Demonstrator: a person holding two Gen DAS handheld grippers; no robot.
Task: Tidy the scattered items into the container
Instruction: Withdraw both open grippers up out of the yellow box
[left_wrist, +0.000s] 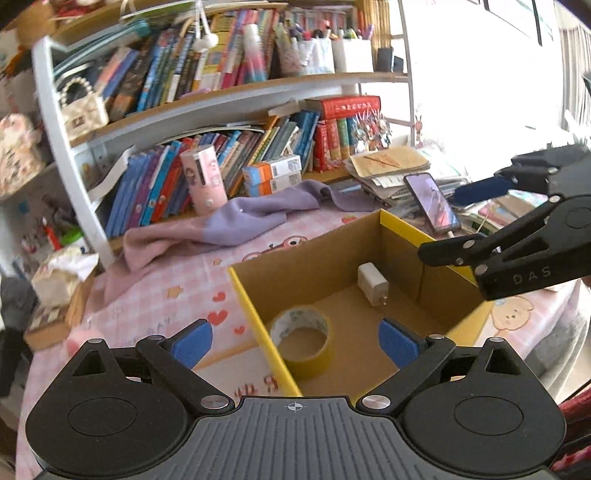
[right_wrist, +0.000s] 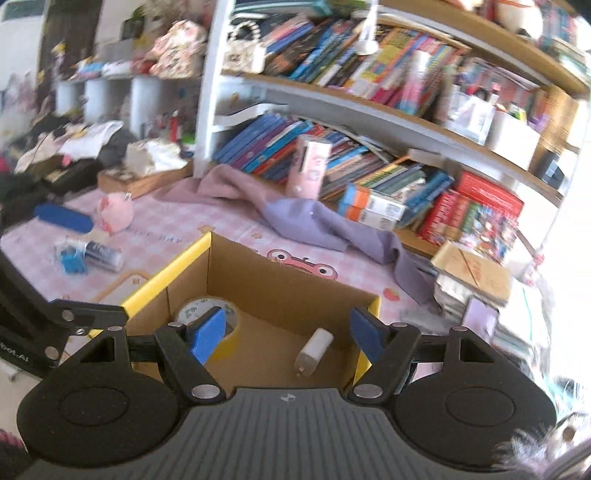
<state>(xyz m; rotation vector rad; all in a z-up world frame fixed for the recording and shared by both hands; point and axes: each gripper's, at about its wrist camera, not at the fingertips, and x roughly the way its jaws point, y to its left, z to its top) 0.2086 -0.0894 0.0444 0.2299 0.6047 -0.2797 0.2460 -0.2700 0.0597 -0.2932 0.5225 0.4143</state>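
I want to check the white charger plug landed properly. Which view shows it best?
The left wrist view: the white charger plug stands sharp and unobstructed on the cardboard box floor. The right wrist view shows it smaller and slightly blurred.

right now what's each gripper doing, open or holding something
Left gripper: open, holding nothing, above the cardboard box.
Right gripper: open, holding nothing, above the same box.
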